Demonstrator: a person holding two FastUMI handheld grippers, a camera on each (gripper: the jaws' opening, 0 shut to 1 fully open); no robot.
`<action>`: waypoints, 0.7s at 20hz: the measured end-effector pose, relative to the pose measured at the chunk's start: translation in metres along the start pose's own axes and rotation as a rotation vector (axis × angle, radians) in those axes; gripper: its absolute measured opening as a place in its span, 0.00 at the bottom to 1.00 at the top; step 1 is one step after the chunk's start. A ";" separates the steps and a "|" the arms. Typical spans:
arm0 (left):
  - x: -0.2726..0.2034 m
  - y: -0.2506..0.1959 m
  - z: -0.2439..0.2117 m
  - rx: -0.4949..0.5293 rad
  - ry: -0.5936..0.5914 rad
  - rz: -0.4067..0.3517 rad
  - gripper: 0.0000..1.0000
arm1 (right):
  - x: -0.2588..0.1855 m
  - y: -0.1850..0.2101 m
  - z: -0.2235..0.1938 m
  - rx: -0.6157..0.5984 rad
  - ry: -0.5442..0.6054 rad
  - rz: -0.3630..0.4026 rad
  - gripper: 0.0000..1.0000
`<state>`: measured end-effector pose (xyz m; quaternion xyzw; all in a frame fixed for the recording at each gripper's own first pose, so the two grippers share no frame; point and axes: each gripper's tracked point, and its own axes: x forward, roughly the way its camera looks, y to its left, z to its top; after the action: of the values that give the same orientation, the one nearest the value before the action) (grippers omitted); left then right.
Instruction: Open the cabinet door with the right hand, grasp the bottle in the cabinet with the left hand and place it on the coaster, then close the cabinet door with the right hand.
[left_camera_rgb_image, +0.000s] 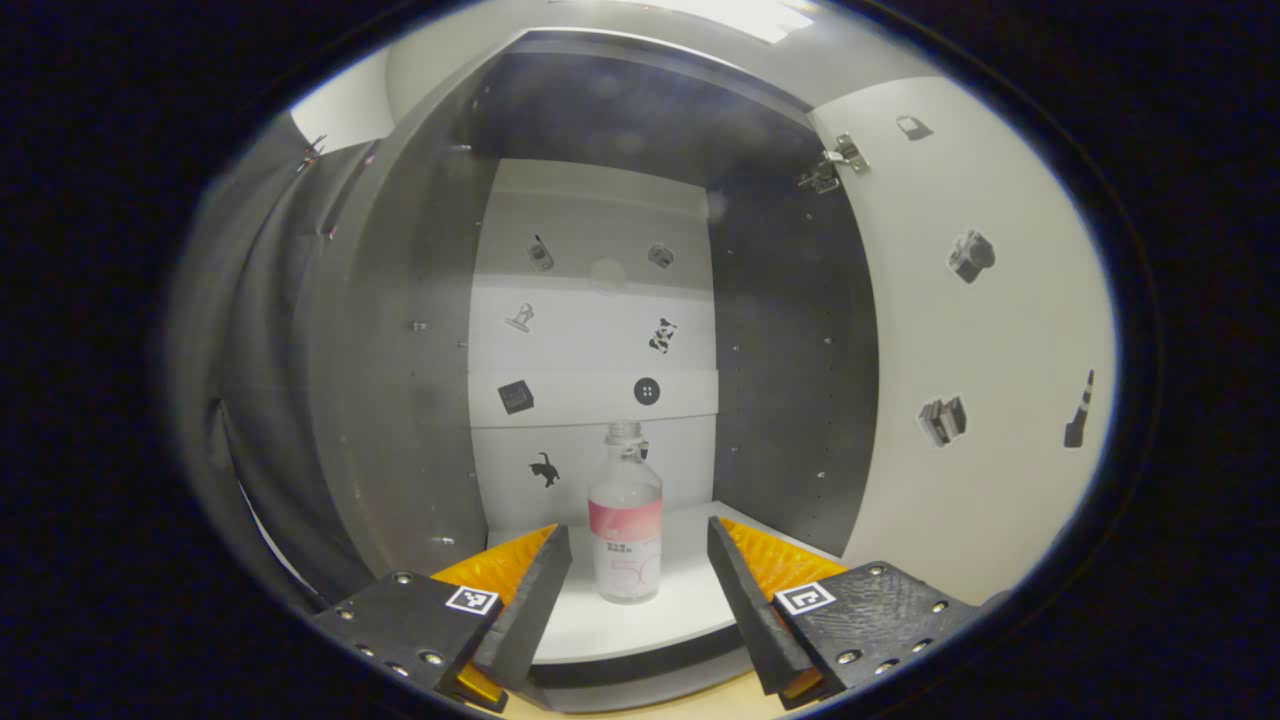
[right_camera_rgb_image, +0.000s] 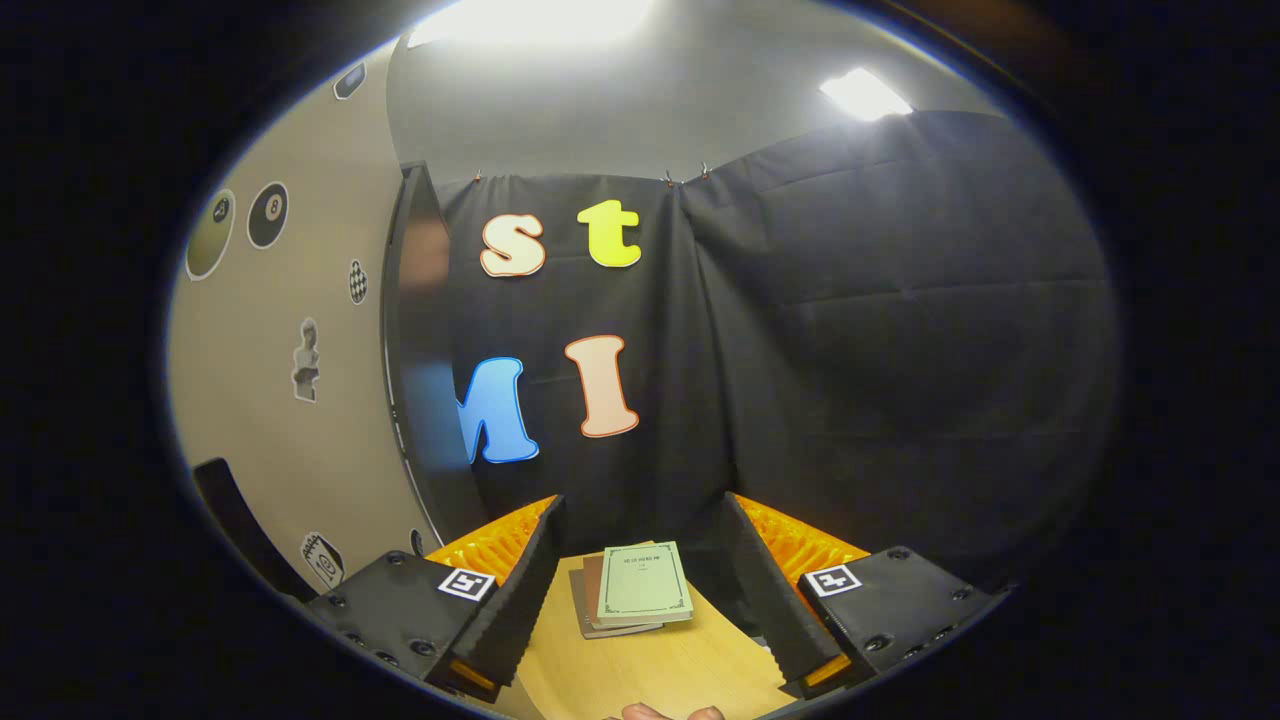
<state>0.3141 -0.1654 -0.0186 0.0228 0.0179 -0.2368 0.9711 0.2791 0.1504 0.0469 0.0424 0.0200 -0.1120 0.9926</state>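
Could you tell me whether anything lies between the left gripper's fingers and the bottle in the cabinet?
Nothing: in the left gripper view, bare white shelf separates the open left gripper from the bottle.

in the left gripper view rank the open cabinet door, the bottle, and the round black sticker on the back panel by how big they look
1. Cabinet door, swung open at the right: largest by far, though it also sits nearer the camera.
2. Bottle, upright on the shelf between the open fingers of the left tool.
3. Round black sticker: smallest, and farthest back.

Bottle stands on cabinet shelf (books on table).
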 end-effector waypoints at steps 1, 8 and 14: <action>0.008 -0.003 -0.003 0.000 0.005 -0.005 0.84 | 0.003 -0.001 -0.001 -0.003 0.003 -0.004 0.96; 0.060 0.002 -0.021 0.046 0.046 0.004 0.83 | 0.027 -0.006 -0.018 -0.040 0.040 -0.014 0.96; 0.090 0.004 -0.030 0.062 0.054 0.002 0.83 | 0.048 -0.004 -0.027 -0.052 0.066 -0.007 0.97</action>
<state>0.3950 -0.2013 -0.0521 0.0590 0.0366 -0.2355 0.9694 0.3245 0.1382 0.0170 0.0202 0.0557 -0.1137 0.9918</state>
